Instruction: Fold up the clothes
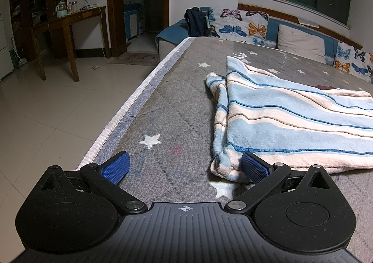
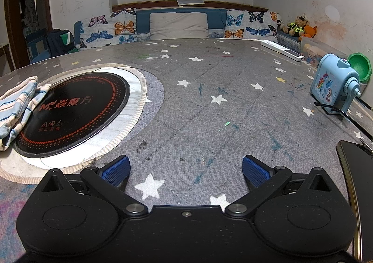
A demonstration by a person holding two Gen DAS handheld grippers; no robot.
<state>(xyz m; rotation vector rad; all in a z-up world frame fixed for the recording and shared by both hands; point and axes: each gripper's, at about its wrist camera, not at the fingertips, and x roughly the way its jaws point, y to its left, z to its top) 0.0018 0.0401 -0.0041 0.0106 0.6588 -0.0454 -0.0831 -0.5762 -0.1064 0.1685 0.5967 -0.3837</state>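
A folded garment (image 1: 291, 120) with light blue and cream stripes lies on the grey star-patterned table cover (image 1: 167, 109). My left gripper (image 1: 185, 167) is open just above the cover, with its right blue pad (image 1: 254, 167) at the garment's near left corner. In the right wrist view the same garment (image 2: 16, 104) shows at the far left, partly over the black round hob (image 2: 72, 111). My right gripper (image 2: 185, 169) hovers open over bare cover, well to the right of the garment, with nothing between its pads.
The table's left edge (image 1: 130, 109) drops to a tiled floor. On the right stand a blue pencil sharpener (image 2: 335, 85), a green bowl (image 2: 359, 67), a white power strip (image 2: 282, 49) and a dark phone (image 2: 356, 181). A sofa with butterfly cushions (image 2: 177, 25) runs behind the table.
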